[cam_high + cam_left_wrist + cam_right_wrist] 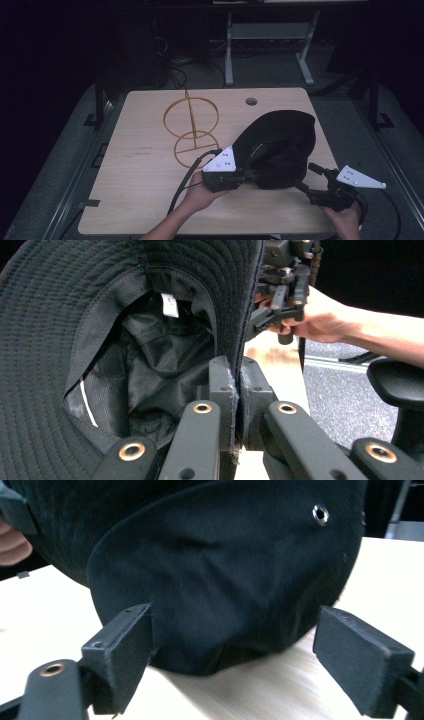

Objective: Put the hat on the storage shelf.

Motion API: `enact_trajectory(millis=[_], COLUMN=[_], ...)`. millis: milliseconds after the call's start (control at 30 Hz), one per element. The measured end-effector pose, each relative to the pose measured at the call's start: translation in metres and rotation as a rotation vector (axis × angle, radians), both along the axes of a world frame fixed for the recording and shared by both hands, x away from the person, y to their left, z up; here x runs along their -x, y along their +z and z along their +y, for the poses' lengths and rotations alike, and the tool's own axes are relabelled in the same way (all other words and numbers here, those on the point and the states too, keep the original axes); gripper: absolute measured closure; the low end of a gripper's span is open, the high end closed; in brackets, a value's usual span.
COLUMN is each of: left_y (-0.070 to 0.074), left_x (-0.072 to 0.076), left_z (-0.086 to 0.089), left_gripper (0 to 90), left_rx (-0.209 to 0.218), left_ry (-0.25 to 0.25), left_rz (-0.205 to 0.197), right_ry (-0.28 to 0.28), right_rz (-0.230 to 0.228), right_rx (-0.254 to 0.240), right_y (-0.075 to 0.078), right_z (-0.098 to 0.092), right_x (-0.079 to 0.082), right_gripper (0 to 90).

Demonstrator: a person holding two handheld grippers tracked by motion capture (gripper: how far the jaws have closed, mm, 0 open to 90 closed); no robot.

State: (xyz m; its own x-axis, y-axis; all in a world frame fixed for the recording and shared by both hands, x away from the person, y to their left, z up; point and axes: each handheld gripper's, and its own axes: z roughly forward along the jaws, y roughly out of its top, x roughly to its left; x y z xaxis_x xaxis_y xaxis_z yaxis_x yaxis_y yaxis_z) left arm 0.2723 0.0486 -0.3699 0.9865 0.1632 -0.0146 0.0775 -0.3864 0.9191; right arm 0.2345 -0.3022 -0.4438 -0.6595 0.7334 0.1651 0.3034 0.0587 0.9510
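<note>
Gripping the brim of a black bucket hat (280,145), the left gripper (246,175) held it tilted above the wooden table (145,190), its lined hollow empty, while the right gripper (306,181) stood wide open beside the crown, holding nothing.

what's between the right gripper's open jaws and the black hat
Nothing: in the right gripper view, bare wooden table separates the open right gripper from the black hat.
</note>
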Motion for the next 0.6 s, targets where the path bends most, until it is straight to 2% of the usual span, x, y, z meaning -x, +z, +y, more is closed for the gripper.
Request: enact_trajectory(millis=[33, 100, 167, 200, 333, 367, 400, 433, 500, 600], left_y=[0.0, -0.001, -0.001, -0.001, -0.003, -0.003, -0.003, -0.003, -0.004, -0.004], left_x=[0.0, 0.0, 0.001, 0.001, 0.001, 0.001, 0.001, 0.001, 0.003, 0.004], left_z=[0.0, -0.001, -0.002, -0.002, -0.002, -0.002, -0.002, -0.002, -0.003, 0.0], left_gripper=[86.5, 86.5, 86.5, 86.5, 86.5, 86.5, 86.5, 86.5, 86.4, 86.4], left_rx=[0.0, 0.0, 0.0, -0.002, -0.011, -0.011, -0.011, -0.012, -0.024, -0.023], left_ry=[0.0, -0.004, -0.008, -0.008, -0.008, -0.008, -0.007, -0.005, -0.006, -0.002], left_rz=[0.0, 0.0, -0.002, -0.005, -0.009, -0.009, -0.009, -0.008, -0.014, -0.019], right_ry=[0.0, 0.038, 0.041, 0.051, 0.062, 0.062, 0.059, 0.059, 0.057, 0.054], right_rz=[0.0, 0.008, 0.011, 0.007, -0.026, -0.026, -0.026, -0.026, -0.051, -0.074], right_rx=[0.0, -0.015, -0.011, -0.022, -0.007, -0.007, -0.016, -0.016, -0.018, -0.016], right_y=[0.0, 0.0, -0.001, -0.002, -0.003, -0.003, -0.002, -0.002, 0.001, 0.005], right_z=[0.0, 0.003, 0.004, 0.005, 0.008, 0.008, 0.008, 0.008, 0.009, 0.009], right_x=[0.0, -0.006, -0.008, -0.01, -0.009, -0.009, -0.009, -0.009, -0.007, -0.004], right_gripper=[16.7, 23.7, 27.2, 40.6, 66.9, 66.9, 72.6, 72.6, 81.0, 84.0])
